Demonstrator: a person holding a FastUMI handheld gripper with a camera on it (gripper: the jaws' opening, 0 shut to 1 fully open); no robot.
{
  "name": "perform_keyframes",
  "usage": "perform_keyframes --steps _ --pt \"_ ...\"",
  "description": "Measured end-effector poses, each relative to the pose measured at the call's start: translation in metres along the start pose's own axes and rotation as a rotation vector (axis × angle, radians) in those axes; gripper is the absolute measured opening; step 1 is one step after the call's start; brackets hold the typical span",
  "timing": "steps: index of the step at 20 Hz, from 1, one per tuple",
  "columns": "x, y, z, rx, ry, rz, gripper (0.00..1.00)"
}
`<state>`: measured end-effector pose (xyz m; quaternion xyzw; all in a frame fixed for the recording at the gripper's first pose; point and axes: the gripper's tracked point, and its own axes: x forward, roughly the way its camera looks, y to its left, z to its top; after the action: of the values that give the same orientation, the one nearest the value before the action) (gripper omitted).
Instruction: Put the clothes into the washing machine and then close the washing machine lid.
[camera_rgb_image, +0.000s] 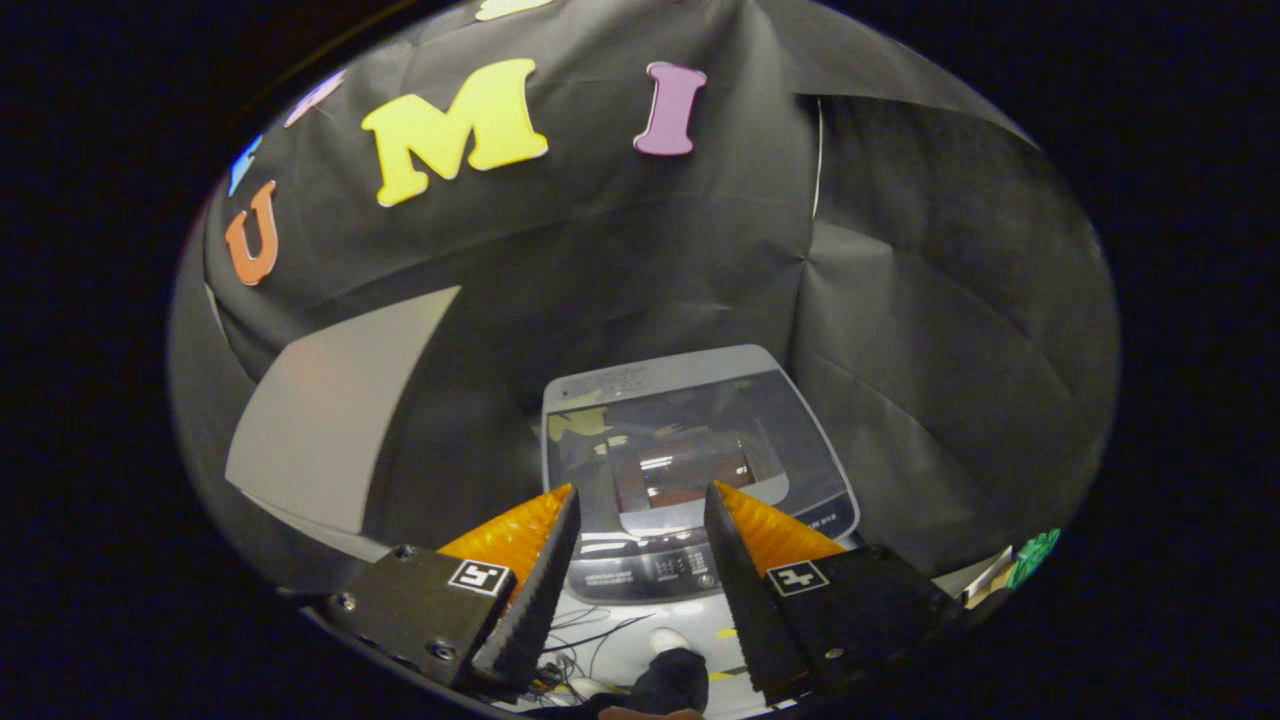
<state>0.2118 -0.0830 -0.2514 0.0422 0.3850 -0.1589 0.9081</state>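
Black cloth booth wall (900, 300) behind everything, creased and draped, matte, folds meeting at a corner just above the machine. Pale grey flat panel (330, 410) leaning against the cloth, left of the machine, smooth, with a straight slanted upper edge.

Washing machine (690, 470) standing beyond the fingers, top-loader, boxy with rounded corners, light grey plastic body. Lid (660, 440) down and flat, dark tinted glossy pane reflecting lights and wall, with a pale moulded handle lip at its near edge. Dark control strip (640, 575) along the near edge, small print too fine to read.

Gripper (640, 510) held high, angled down toward the machine's front edge, tips framing the lid's handle lip from above. Fingers (545, 570) spread wide apart, nothing between them, touching nothing. Wedge-shaped, tapering to points, inner faces ribbed like saw teeth, outer faces with a fine quilted texture. Dark metal mounting blocks at the bases, bolted, each carrying a small square marker tag.

Pale floor below between the finger bases, with thin loose cables (590, 640) lying on it. Dark rounded item with a white spot (668, 665) beneath the gripper; cannot tell what it is. Clothes cannot be made out anywhere; drum contents hidden under the tinted lid. Small green patterned object (1035, 555) far right at cloth level, too small to identify.
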Motion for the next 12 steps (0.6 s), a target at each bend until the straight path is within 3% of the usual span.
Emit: perform_keyframes --steps 5,8,12 --pt "-0.103 0.014 -0.01 -0.079 -0.188 -0.039 0.79" --pt "-0.176 0.043 -0.006 -0.13 -0.341 -0.002 0.79" --pt "-0.24 0.045 -0.006 -0.137 -0.489 0.047 0.79"
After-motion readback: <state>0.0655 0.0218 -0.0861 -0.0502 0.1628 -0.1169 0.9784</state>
